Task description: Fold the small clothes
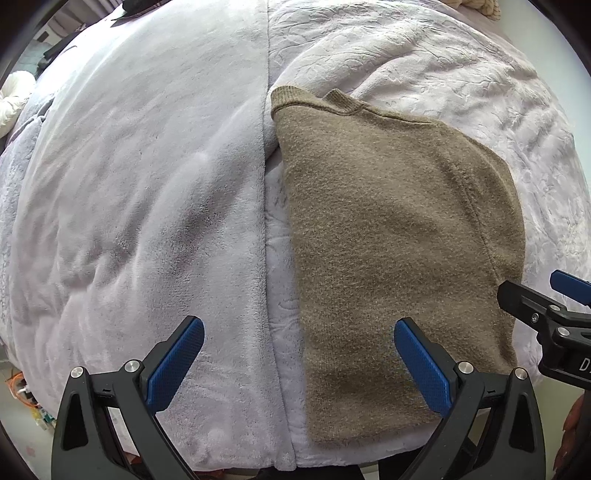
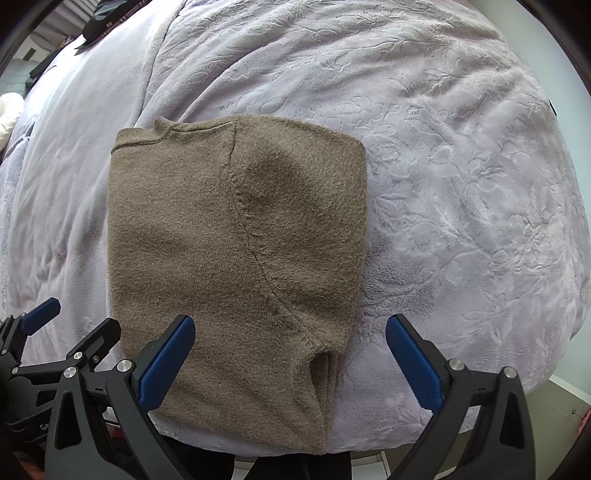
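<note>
A small brown knit sweater [image 1: 391, 229] [image 2: 236, 251] lies folded into a rough rectangle on a lilac plush blanket. Its ribbed collar [image 1: 295, 98] [image 2: 147, 134] points away from me, and a tucked sleeve opening [image 2: 323, 369] shows at its near right corner. My left gripper [image 1: 299, 332] hovers open above the sweater's near left edge, with nothing between its blue pads. My right gripper [image 2: 290, 328] stands open above the near right part of the sweater, holding nothing. Each gripper shows at the edge of the other's view, the right [image 1: 554, 314] and the left [image 2: 55, 332].
The blanket [image 1: 147, 184] [image 2: 443, 166] covers a bed; a straight seam [image 1: 266, 147] runs down it just left of the sweater. The bed's near edge lies just below the sweater. White bedding [image 1: 14, 96] sits far left, dark items [image 2: 99, 22] at the far back, and floor clutter [image 1: 26, 391] lower left.
</note>
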A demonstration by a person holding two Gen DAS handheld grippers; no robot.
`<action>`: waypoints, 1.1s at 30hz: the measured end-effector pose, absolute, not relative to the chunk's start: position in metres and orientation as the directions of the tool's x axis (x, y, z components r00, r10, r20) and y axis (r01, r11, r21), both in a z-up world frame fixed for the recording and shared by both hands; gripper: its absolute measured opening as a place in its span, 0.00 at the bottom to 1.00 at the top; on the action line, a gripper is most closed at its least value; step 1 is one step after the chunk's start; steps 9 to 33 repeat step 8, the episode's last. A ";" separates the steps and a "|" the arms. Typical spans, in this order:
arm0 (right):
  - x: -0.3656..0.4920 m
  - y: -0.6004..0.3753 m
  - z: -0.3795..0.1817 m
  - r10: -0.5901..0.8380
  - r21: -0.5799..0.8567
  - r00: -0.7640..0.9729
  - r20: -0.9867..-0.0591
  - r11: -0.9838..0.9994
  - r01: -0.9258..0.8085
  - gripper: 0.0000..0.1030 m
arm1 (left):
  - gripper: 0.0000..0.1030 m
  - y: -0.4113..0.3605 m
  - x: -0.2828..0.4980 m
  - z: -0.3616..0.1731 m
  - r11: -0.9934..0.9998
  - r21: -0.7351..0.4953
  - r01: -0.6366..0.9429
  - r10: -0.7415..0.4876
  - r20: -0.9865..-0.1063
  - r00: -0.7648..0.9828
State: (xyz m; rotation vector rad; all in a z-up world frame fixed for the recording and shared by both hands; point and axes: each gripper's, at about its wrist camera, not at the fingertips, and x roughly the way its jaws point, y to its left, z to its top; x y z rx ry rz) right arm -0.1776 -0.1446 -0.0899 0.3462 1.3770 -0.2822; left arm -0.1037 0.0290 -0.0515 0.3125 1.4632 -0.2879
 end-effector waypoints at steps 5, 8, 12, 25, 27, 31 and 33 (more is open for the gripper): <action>-0.177 -0.146 -0.090 0.007 0.075 0.173 -0.985 0.917 0.393 1.00 | 1.00 0.026 -0.104 -0.053 0.926 0.032 0.376 0.006 -0.997 0.071; -0.176 -0.149 -0.092 0.011 0.078 0.172 -0.985 0.916 0.392 1.00 | 1.00 0.024 -0.105 -0.054 0.927 0.040 0.374 0.014 -0.997 0.071; -0.176 -0.149 -0.092 0.011 0.078 0.172 -0.985 0.916 0.392 1.00 | 1.00 0.024 -0.105 -0.054 0.927 0.040 0.374 0.014 -0.997 0.071; -0.176 -0.149 -0.092 0.011 0.078 0.172 -0.985 0.916 0.392 1.00 | 1.00 0.024 -0.105 -0.054 0.927 0.040 0.374 0.014 -0.997 0.071; -0.176 -0.149 -0.092 0.011 0.078 0.172 -0.985 0.916 0.392 1.00 | 1.00 0.024 -0.105 -0.054 0.927 0.040 0.374 0.014 -0.997 0.071; -0.176 -0.149 -0.092 0.011 0.078 0.172 -0.985 0.916 0.392 1.00 | 1.00 0.024 -0.105 -0.054 0.927 0.040 0.374 0.014 -0.997 0.071; -0.176 -0.149 -0.092 0.011 0.078 0.172 -0.985 0.916 0.392 1.00 | 1.00 0.024 -0.105 -0.054 0.927 0.040 0.374 0.014 -0.997 0.071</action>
